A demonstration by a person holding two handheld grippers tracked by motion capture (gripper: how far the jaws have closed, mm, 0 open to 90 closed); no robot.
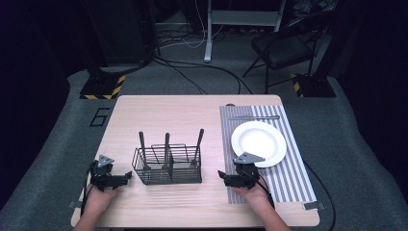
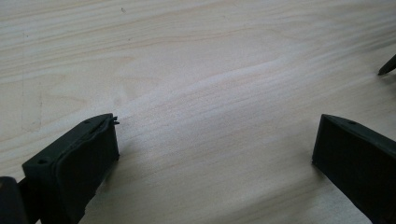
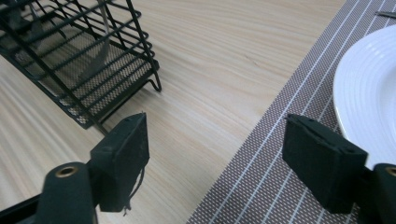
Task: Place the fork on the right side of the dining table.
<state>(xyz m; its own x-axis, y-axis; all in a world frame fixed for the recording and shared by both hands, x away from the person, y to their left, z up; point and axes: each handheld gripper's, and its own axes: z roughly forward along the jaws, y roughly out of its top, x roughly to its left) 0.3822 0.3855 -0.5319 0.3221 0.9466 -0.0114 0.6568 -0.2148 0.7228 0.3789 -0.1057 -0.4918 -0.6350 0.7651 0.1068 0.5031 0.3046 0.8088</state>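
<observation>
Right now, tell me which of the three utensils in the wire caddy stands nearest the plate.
The rightmost utensil, in the caddy's right end compartment, handle tilted toward the white plate. The other two stand farther left.

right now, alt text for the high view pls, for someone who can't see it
A person's two hands rest open grippers, left gripper and right gripper, on a wooden table either side of a black wire caddy holding three utensils. A white plate sits on a striped placemat.

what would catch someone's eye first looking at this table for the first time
Probably the white plate, bright on the striped placemat at the table's right side. Next, the black wire caddy mid-table with three utensils standing in it. The left gripper and right gripper flank it, both open and empty.
</observation>
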